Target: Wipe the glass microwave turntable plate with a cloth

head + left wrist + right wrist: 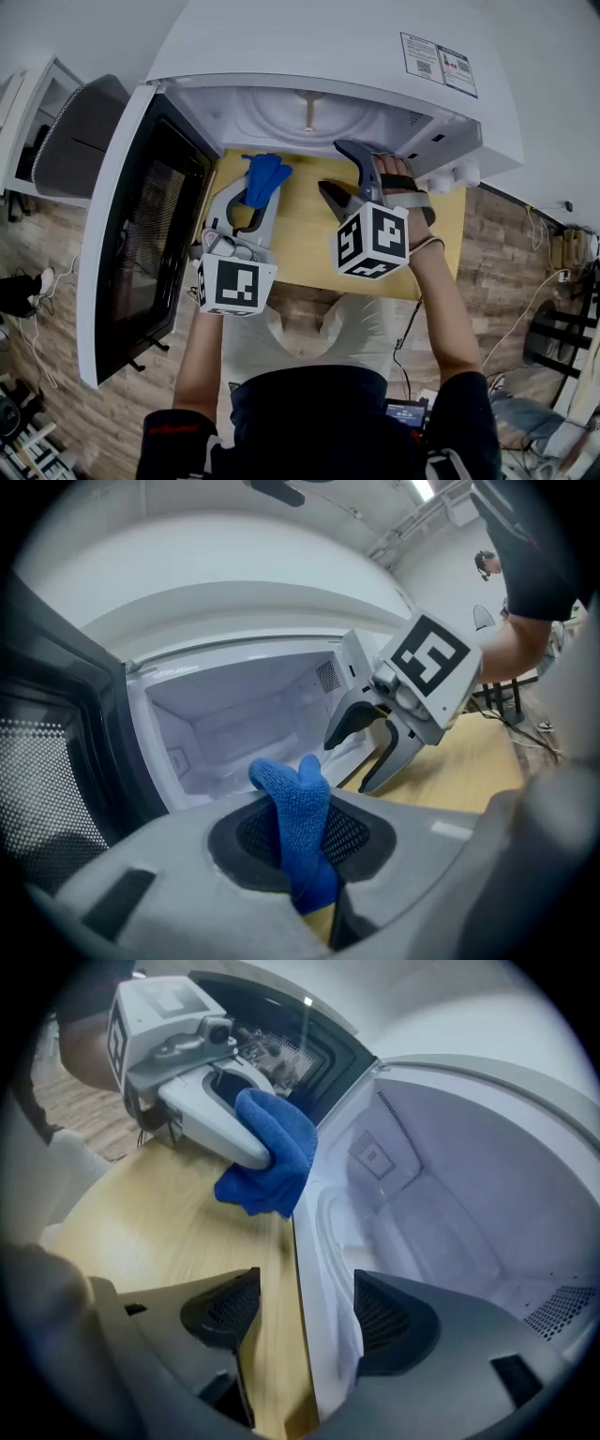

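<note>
Close in, the left gripper (pixel 300 841) is clamping the blue cloth (pixel 291 794) tight between its pads, with a fold poking up past the tips. The right gripper (pixel 305 1316) is standing wide apart, gripping nothing. Only the wooden table (pixel 159 1232) and the white sill of the open microwave (pixel 323 1269) are showing between its jaws. Both are hovering over the table, just outside the cavity.

Further in, the glass turntable plate (pixel 272 117) is sitting on the cavity floor with no cloth on it, so I'm judging that the wiping isn't begun and all of it is left.

The head view is giving the round plate and the door (pixel 141 244) swung left. The 2 gripper views are giving the grip itself, and the plate is showing there only faintly.
</note>
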